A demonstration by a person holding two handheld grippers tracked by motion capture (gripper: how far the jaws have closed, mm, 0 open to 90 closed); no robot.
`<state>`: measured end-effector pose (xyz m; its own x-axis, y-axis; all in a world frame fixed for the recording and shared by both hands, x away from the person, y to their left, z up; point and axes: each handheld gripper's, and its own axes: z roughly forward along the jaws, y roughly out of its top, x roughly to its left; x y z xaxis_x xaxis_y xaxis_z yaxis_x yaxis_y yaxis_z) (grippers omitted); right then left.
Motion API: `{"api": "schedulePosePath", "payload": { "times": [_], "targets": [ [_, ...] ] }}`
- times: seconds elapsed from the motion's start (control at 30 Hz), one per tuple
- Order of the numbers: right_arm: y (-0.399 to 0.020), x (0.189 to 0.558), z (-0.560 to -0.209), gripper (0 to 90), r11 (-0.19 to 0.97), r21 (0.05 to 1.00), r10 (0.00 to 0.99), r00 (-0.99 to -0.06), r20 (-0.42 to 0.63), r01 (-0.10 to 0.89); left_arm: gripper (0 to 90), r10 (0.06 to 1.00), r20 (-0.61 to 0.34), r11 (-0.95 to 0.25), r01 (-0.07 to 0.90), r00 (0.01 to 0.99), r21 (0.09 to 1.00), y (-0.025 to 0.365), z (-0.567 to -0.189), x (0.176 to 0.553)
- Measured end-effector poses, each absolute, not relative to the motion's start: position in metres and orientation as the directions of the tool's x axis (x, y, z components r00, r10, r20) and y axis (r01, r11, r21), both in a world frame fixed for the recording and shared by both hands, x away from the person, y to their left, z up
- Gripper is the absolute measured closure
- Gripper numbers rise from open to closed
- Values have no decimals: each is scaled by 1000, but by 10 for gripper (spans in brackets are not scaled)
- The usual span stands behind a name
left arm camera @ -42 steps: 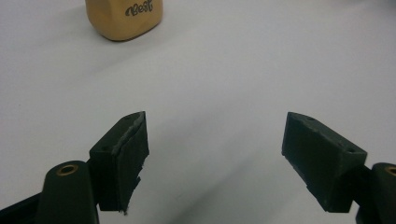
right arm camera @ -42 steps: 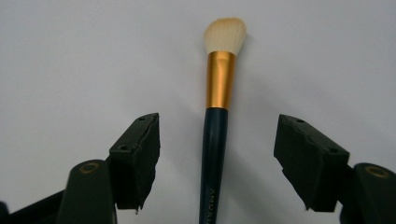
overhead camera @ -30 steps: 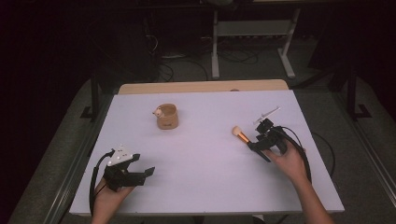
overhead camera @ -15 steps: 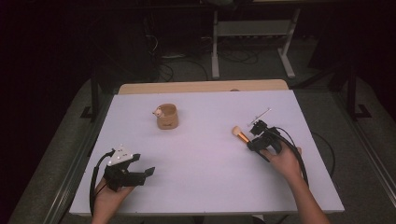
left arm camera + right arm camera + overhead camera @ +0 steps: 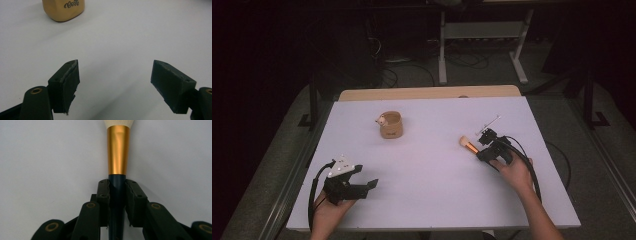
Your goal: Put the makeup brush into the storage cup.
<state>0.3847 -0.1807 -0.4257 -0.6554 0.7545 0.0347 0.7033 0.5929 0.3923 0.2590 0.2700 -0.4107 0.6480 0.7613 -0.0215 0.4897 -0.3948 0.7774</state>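
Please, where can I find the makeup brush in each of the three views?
High view: the makeup brush is right of centre, in the right gripper.
Left gripper view: not in it.
Right gripper view: the brush points up at centre, jaws shut on its dark handle.
Shared landmark: the white table.

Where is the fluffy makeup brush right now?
The gold-banded makeup brush sits on the table's right side in the high view, clamped in the right gripper, far from the tan cup.

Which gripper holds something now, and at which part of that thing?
The right gripper holds the makeup brush by its dark handle, just below the gold ferrule. The left gripper is open, holding nothing.
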Motion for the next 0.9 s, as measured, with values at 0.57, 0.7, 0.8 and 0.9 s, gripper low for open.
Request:
{"api": "schedulePosePath", "payload": {
  "times": [0.57,0.7,0.8,0.9],
  "targets": [
    [-189,375,-407,735,547,483,750,-657,80,683,226,759,-27,-393,491,650,777,268,-411,259],
    [-190,371,-402,736,545,507,737,-670,88,667,225,750,-24,-401,483,661,779,266,-411,260],
    [-188,365,-397,735,546,531,724,-684,92,649,225,747,-32,-395,482,665,782,263,-410,259],
    [-186,360,-392,735,545,551,711,-697,95,632,225,741,-42,-393,482,671,783,260,-409,259]
  ]
}}
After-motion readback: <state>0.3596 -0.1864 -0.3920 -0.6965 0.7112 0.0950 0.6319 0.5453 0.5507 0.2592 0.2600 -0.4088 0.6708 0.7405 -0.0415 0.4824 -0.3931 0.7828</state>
